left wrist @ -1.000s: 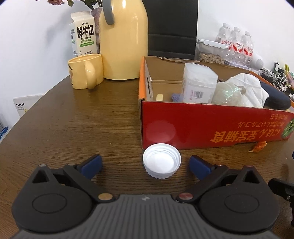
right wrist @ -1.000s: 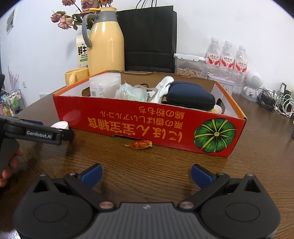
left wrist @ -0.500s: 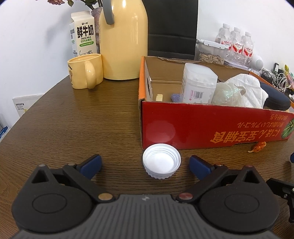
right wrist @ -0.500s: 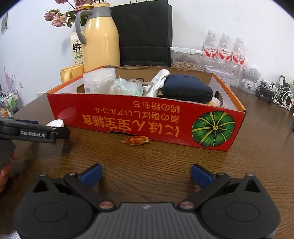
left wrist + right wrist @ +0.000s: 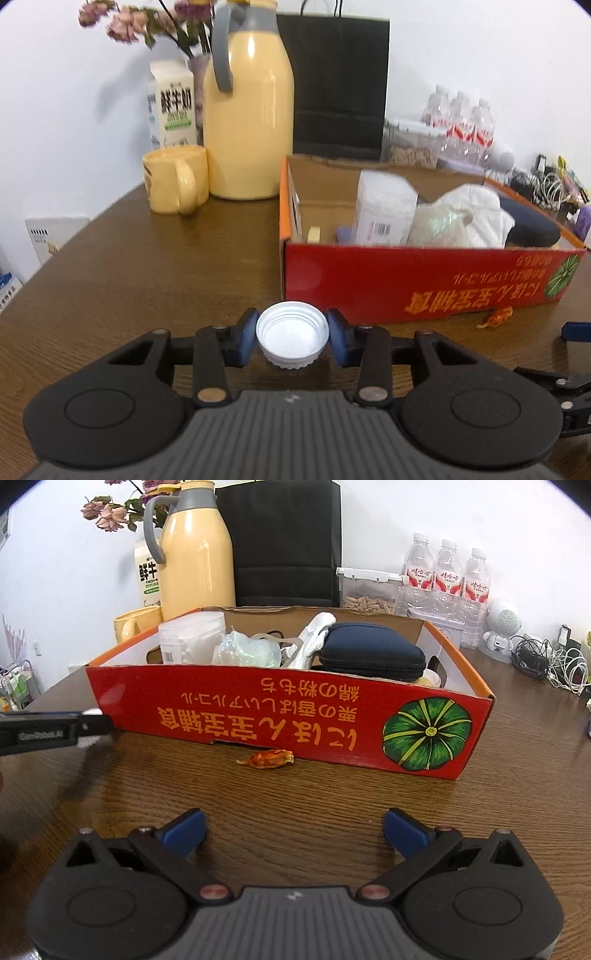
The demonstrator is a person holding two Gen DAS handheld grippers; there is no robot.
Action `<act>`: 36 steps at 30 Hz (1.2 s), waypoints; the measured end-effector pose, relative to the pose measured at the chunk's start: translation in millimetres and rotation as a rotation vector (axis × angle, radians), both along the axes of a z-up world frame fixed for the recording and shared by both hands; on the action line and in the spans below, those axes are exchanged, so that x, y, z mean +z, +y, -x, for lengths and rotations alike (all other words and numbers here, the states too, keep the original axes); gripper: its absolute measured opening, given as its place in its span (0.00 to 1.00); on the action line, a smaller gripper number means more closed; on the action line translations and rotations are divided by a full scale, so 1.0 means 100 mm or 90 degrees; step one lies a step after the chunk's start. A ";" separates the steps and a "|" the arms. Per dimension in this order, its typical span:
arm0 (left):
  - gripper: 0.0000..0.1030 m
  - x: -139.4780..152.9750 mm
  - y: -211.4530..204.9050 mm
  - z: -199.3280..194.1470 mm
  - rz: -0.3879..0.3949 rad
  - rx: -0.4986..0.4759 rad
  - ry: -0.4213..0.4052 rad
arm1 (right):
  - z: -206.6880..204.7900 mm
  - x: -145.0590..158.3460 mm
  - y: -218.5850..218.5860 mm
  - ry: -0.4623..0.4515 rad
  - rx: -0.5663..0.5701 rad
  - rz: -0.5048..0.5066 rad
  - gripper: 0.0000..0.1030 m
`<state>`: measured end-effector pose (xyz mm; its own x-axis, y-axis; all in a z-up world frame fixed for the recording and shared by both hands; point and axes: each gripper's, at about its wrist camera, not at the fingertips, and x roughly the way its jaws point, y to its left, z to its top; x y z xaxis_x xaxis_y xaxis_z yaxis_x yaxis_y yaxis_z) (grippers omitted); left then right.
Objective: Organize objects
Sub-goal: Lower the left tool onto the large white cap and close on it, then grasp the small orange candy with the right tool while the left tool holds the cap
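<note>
Nearest you, at 6 o'clock in the left wrist view: your left gripper [image 5: 292, 341], jaws closing, both blue pads [image 5: 246, 341] touching the rim of the white cap [image 5: 292, 339], open side up over the wooden table [image 5: 140, 273]. Your right gripper [image 5: 294, 830]: jaws spread wide, nothing between them. Just beyond, at 12 o'clock: orange scrap [image 5: 266, 758] against the red cardboard box [image 5: 280, 716]. In the box: white container [image 5: 192, 637], navy case [image 5: 371, 651]. Farthest, at 11 o'clock: yellow mug [image 5: 174, 178], yellow flask [image 5: 248, 110].
</note>
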<state>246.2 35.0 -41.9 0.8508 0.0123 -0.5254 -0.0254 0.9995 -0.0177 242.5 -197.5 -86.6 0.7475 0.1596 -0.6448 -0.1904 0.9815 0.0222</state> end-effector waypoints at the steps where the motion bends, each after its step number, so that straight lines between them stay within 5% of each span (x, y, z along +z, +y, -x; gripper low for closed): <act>1: 0.40 0.02 0.00 0.02 0.001 0.000 -0.008 | -0.01 0.00 0.00 0.000 -0.002 0.000 1.00; 14: 0.40 0.08 0.02 0.13 0.017 -0.016 -0.033 | -0.28 -0.01 0.08 0.001 -0.067 0.001 1.00; 22: 0.40 0.08 0.01 0.16 0.016 -0.024 -0.036 | -0.46 -0.01 0.31 -0.001 -0.008 0.007 1.00; 30: 0.40 0.08 0.00 0.19 0.017 -0.026 -0.037 | -0.52 -0.01 0.29 0.000 -0.030 0.001 1.00; 35: 0.40 0.08 -0.01 0.19 0.016 -0.025 -0.036 | -0.45 0.02 0.27 -0.021 -0.040 0.001 0.74; 36: 0.40 0.08 -0.01 0.19 0.016 -0.025 -0.036 | -0.44 0.02 0.27 -0.026 -0.038 -0.001 0.59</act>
<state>227.0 34.3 -34.1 0.8788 -0.0348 -0.4759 0.0160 0.9989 -0.0436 286.1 -170.7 -84.1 0.7813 0.1146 -0.6135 -0.1320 0.9911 0.0170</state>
